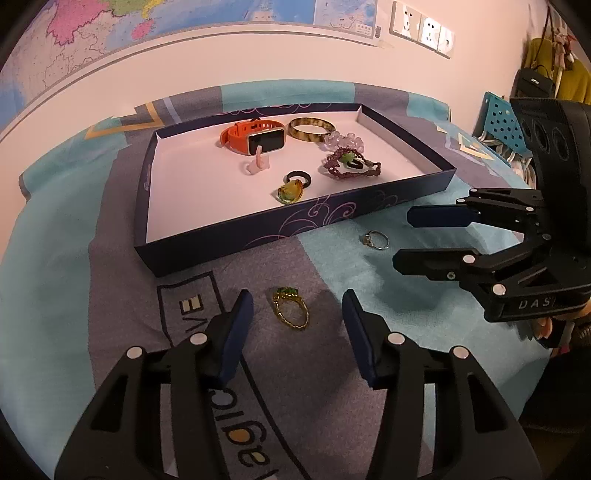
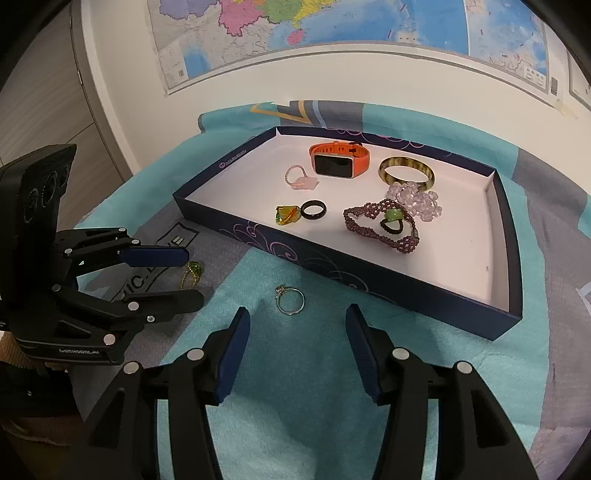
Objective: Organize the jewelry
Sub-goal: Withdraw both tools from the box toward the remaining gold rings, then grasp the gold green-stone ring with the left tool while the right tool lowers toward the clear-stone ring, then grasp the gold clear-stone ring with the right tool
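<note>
A dark blue tray with a white floor holds an orange watch, an amber bangle, a purple bead bracelet, a black ring and other pieces. A gold ring with green stones lies on the cloth between my open left gripper's fingers. A silver ring lies just ahead of my open right gripper.
The table is covered with a teal and grey cloth. A wall with a map stands behind the tray. A teal perforated board and hanging bags stand at the far right.
</note>
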A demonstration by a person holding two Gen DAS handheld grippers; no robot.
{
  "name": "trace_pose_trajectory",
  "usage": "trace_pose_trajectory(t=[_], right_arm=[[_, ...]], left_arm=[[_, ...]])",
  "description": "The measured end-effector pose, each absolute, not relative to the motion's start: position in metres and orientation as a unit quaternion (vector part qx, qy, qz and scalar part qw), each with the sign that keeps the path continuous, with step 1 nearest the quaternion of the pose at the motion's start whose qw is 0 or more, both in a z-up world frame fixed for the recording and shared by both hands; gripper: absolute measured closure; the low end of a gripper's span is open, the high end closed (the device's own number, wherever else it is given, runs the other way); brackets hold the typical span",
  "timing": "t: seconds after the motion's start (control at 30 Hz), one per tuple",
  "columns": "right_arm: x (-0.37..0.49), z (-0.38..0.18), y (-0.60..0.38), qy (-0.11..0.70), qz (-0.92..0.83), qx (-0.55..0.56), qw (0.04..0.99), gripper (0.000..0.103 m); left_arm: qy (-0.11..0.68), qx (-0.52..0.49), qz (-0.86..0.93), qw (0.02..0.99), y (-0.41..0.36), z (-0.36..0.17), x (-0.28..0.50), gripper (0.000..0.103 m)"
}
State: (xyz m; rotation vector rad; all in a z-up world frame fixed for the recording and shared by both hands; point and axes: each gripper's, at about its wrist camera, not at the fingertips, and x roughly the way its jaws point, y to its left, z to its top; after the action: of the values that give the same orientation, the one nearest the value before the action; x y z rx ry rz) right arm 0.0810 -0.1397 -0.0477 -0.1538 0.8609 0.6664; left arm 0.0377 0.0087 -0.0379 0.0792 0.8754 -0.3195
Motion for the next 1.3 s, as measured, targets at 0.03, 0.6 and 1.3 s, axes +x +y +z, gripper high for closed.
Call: trace_pose_trajectory(t=[0.03,0.6,1.3], right_arm=[[0.081,-0.048,-0.139,0.409,0.316,-0.073,0.853,0.051],[0.083,-0.047,-0.125,0.408,0.323,-0.085,0.85,0.046],[0.089,-0.052,-0.115,0.407,0.315,-0.121,0.849,0.087]], left_arm=[[0.422,0.037,-0.154,0.893,0.009,-0.038,0.038,0.055],[0.424,0.03,-0.138,0.895,0.012,-0.038,0.039,0.089],[0.424,0.029,-0.138,0.895,0.013,-0.038,0.04,0.088]])
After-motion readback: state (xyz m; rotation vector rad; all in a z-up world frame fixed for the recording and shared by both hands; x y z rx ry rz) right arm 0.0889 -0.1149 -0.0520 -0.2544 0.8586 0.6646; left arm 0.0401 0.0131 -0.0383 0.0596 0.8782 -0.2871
